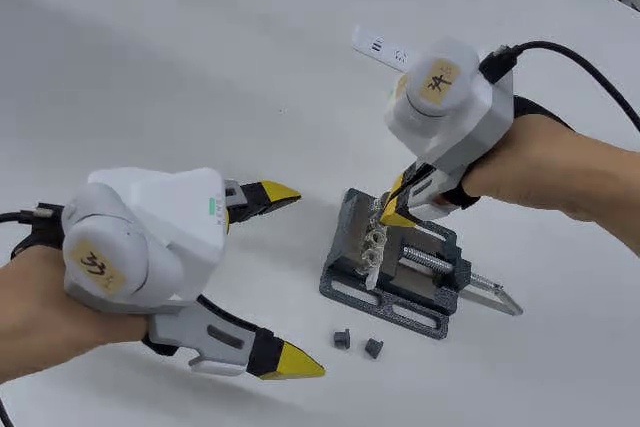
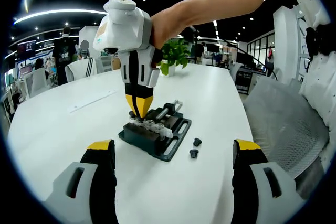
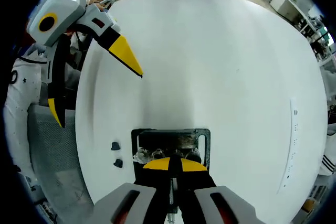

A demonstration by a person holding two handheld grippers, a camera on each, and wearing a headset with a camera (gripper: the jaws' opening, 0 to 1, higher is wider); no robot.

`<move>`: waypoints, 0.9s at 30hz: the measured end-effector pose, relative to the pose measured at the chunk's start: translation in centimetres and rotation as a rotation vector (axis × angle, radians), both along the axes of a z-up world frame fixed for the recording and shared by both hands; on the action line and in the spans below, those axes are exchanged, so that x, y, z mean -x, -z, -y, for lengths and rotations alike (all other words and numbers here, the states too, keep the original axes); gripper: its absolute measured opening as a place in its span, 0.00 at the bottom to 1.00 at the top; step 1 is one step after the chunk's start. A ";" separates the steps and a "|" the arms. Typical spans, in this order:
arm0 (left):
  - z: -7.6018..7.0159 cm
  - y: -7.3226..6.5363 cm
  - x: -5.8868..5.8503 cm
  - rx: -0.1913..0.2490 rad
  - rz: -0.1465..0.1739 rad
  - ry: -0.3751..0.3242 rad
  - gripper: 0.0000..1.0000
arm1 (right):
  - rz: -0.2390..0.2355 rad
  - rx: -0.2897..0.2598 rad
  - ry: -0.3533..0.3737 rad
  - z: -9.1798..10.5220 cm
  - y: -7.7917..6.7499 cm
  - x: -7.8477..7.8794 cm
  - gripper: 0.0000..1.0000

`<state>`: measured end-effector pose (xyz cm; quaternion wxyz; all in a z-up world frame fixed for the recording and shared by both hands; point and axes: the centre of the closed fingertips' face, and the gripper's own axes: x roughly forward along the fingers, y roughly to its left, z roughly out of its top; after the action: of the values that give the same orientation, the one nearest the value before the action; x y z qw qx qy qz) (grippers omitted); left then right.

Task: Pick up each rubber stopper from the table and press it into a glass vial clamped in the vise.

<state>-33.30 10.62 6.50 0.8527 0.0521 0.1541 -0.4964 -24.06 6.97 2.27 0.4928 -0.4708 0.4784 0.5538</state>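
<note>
My left claw [image 1: 305,282] is sitting nearest, hovering above the white table [image 1: 200,67] with its yellow-tipped jaws spread wide and holding nothing. It is pointing toward the vise [image 1: 400,299], which is standing on the table well ahead of its tips. Two small dark stoppers [image 1: 342,339] are lying loose on the table just beside the near edge of the vise. They are close together but not touching, between the vise and my lower left jaw. A row of clear glass vials [image 1: 374,244] is standing clamped upright in the vise. My right claw [image 1: 392,215] is pointing down at that row, its tips right over the vials at one end. Its jaws are pressing close together; whether a stopper is pinched between them I cannot tell, since the tips are hiding that spot. In the left gripper view something dark, perhaps a stopper, is showing at a vial mouth just beside those tips. A white power strip [image 1: 380,47] is lying on the table beyond the right claw.
</note>
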 end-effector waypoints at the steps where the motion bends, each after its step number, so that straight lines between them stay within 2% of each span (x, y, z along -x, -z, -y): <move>1: 0.1 -0.1 0.0 -0.001 0.001 0.000 0.92 | 0.004 0.009 -0.012 0.0 0.0 0.0 0.00; 12: 0.6 -0.6 0.8 -0.011 0.004 0.009 0.92 | 0.012 0.009 -0.014 0.1 -0.1 0.0 0.00; 13: 0.5 -0.5 0.9 -0.014 0.005 0.010 0.92 | 0.015 0.004 -0.023 0.2 -0.1 0.1 0.00; 15: 0.3 -0.5 1.0 -0.023 0.006 0.011 0.92 | 0.013 -0.011 0.005 0.2 -0.3 0.0 0.00; 20: -0.1 -0.8 1.2 -0.032 0.005 0.004 0.91 | 0.040 -0.054 -0.005 0.2 -0.2 -0.1 0.01; 24: -0.3 -1.0 1.3 -0.034 0.007 -0.004 0.91 | 0.036 -0.089 0.027 0.2 -0.2 -0.2 0.00; 27: -0.3 -0.9 1.5 -0.036 0.005 -0.004 0.91 | 0.036 -0.098 0.020 0.2 -0.3 -0.2 0.01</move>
<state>-34.76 10.96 7.41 0.8531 0.0684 0.1612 -0.4915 -23.88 6.80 2.52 0.5293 -0.4512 0.4466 0.5629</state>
